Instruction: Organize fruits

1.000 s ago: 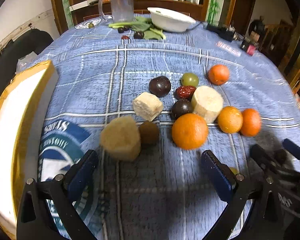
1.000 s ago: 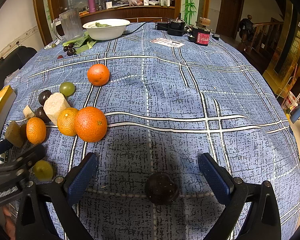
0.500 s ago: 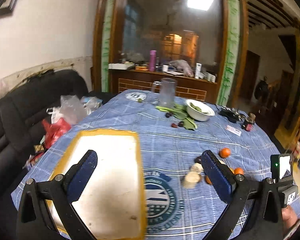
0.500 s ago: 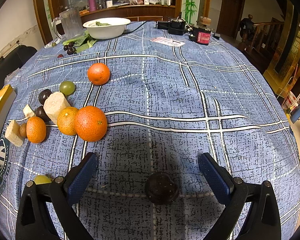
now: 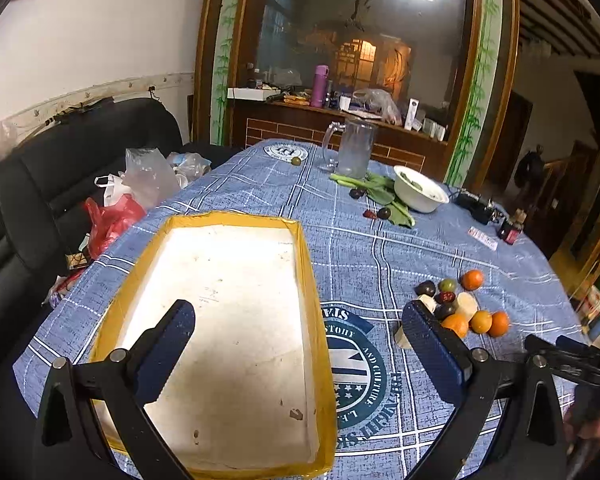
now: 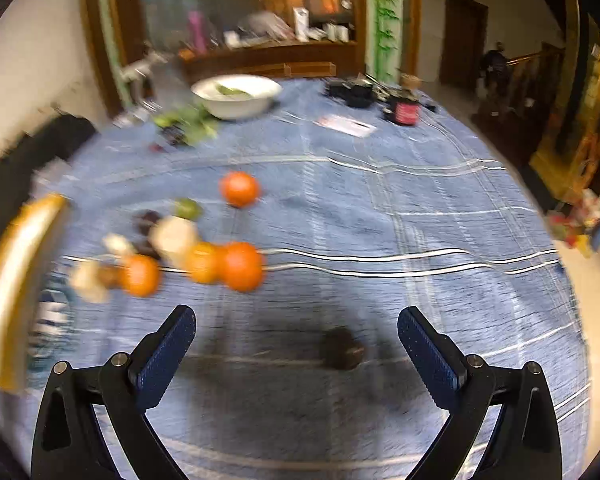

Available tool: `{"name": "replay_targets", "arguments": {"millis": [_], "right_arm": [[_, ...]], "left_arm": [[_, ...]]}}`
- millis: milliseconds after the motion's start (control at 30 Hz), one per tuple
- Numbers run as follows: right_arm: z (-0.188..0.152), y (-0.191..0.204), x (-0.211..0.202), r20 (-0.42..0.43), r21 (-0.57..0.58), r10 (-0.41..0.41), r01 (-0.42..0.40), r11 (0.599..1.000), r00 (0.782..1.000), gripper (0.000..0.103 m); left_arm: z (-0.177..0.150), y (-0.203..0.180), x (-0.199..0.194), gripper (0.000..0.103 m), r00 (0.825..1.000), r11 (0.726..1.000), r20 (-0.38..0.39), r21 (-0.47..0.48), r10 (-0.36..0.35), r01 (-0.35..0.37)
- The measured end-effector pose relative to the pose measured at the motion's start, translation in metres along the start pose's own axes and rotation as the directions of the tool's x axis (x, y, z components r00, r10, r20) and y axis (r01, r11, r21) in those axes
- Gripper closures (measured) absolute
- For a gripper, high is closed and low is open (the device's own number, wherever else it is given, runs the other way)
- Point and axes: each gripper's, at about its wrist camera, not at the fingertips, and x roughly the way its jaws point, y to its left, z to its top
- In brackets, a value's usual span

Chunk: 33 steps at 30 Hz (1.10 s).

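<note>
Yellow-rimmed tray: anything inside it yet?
No fruit shows inside the tray; only its stained white floor. The left gripper fingers cover small parts of the floor, so those stay unchecked.

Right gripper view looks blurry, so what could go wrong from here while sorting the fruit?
1. The right gripper is open and its view is smeared, so closing on the dark fruit may miss or knock it rolling.
2. The oranges sit packed against other pieces, so grabbing one could scatter its neighbours.
3. The tray holds no fruit, and its raised yellow rim could catch a low carry.
</note>
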Motion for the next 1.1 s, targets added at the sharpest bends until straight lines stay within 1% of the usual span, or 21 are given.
{"name": "replay_targets", "arguments": {"millis": [67, 133, 167, 200, 233, 267, 300, 333, 400, 467, 567, 633, 667, 733, 833, 933, 967, 1000, 1033, 1067, 1100], "right_arm": [[-0.002, 0.006, -0.006, -0.009, 0.013, 0.057, -0.057, 0.998, 0.998, 0.003], [-0.005, 0.012, -0.007, -0.02, 0.014, 0.097, -0.097, 0.995, 0.995, 0.019], [-0.007, 0.016, -0.003, -0.035, 0.017, 0.124, -0.123, 0.992, 0.992, 0.023], [-0.012, 0.02, 0.002, -0.058, 0.024, 0.156, -0.155, 0.988, 0.986, 0.031], [-0.015, 0.023, 0.006, -0.075, 0.031, 0.179, -0.177, 0.984, 0.981, 0.036], [-0.017, 0.025, 0.009, -0.086, 0.036, 0.195, -0.192, 0.981, 0.977, 0.04], [-0.019, 0.029, 0.013, -0.102, 0.04, 0.22, -0.217, 0.975, 0.97, 0.041], [-0.021, 0.029, 0.014, -0.106, 0.036, 0.233, -0.23, 0.972, 0.967, 0.041], [-0.023, 0.036, 0.015, -0.104, 0.009, 0.241, -0.241, 0.97, 0.965, 0.041], [-0.022, 0.042, 0.016, -0.103, -0.014, 0.248, -0.251, 0.968, 0.963, 0.041], [-0.024, 0.049, 0.022, -0.115, -0.044, 0.263, -0.27, 0.962, 0.958, 0.042], [-0.024, 0.051, 0.027, -0.135, -0.053, 0.273, -0.282, 0.958, 0.952, 0.05], [-0.024, 0.053, 0.031, -0.144, -0.053, 0.278, -0.288, 0.956, 0.95, 0.05], [-0.025, 0.054, 0.033, -0.154, -0.057, 0.29, -0.302, 0.952, 0.945, 0.051], [-0.028, 0.059, 0.034, -0.151, -0.094, 0.276, -0.292, 0.952, 0.949, 0.051], [-0.03, 0.066, 0.034, -0.148, -0.14, 0.251, -0.271, 0.952, 0.957, 0.052], [-0.031, 0.068, 0.034, -0.148, -0.149, 0.245, -0.266, 0.952, 0.958, 0.054], [-0.031, 0.07, 0.034, -0.15, -0.161, 0.24, -0.263, 0.951, 0.959, 0.06], [-0.031, 0.072, 0.034, -0.151, -0.171, 0.232, -0.257, 0.951, 0.961, 0.062], [-0.032, 0.074, 0.034, -0.149, -0.186, 0.214, -0.239, 0.953, 0.965, 0.064], [-0.032, 0.075, 0.034, -0.148, -0.195, 0.202, -0.229, 0.954, 0.968, 0.071]], "left_arm": [[0.0, -0.01, 0.006, 0.0, 0.999, 0.999, -0.031, 0.022, -0.024, 0.025], [-0.004, -0.021, 0.01, 0.0, 0.997, 0.998, -0.052, 0.046, -0.05, 0.052], [-0.006, -0.028, 0.013, 0.0, 0.995, 0.995, -0.067, 0.061, -0.074, 0.078], [-0.007, -0.033, 0.017, 0.0, 0.992, 0.993, -0.081, 0.069, -0.093, 0.099], [-0.008, -0.038, 0.021, 0.0, 0.988, 0.99, -0.102, 0.077, -0.114, 0.122], [-0.009, -0.042, 0.025, 0.003, 0.984, 0.987, -0.117, 0.079, -0.132, 0.142], [-0.008, -0.045, 0.029, 0.012, 0.979, 0.983, -0.133, 0.08, -0.157, 0.168], [-0.007, -0.049, 0.034, 0.017, 0.972, 0.977, -0.149, 0.081, -0.182, 0.196], [-0.006, -0.058, 0.045, 0.036, 0.957, 0.967, -0.191, 0.088, -0.22, 0.24], [-0.003, -0.067, 0.058, 0.04, 0.946, 0.96, -0.225, 0.102, -0.234, 0.262], [-0.001, -0.08, 0.074, 0.04, 0.94, 0.951, -0.247, 0.141, -0.234, 0.274], [-0.002, -0.091, 0.086, 0.04, 0.937, 0.944, -0.273, 0.182, -0.219, 0.274], [-0.004, -0.097, 0.092, 0.04, 0.936, 0.943, -0.287, 0.199, -0.205, 0.267], [-0.007, -0.105, 0.101, 0.04, 0.929, 0.936, -0.311, 0.22, -0.2, 0.275], [-0.012, -0.114, 0.111, 0.04, 0.925, 0.924, -0.326, 0.253, -0.197, 0.286], [-0.019, -0.123, 0.122, 0.04, 0.923, 0.915, -0.341, 0.289, -0.178, 0.283], [-0.021, -0.126, 0.126, 0.04, 0.922, 0.912, -0.35, 0.302, -0.166, 0.278], [-0.024, -0.128, 0.129, 0.041, 0.92, 0.909, -0.358, 0.311, -0.158, 0.277], [-0.026, -0.129, 0.131, 0.044, 0.918, 0.906, -0.364, 0.316, -0.157, 0.28], [-0.028, -0.13, 0.132, 0.058, 0.918, 0.905, -0.368, 0.322, -0.151, 0.278], [-0.03, -0.131, 0.133, 0.071, 0.922, 0.905, -0.366, 0.339, -0.125, 0.258]]}}
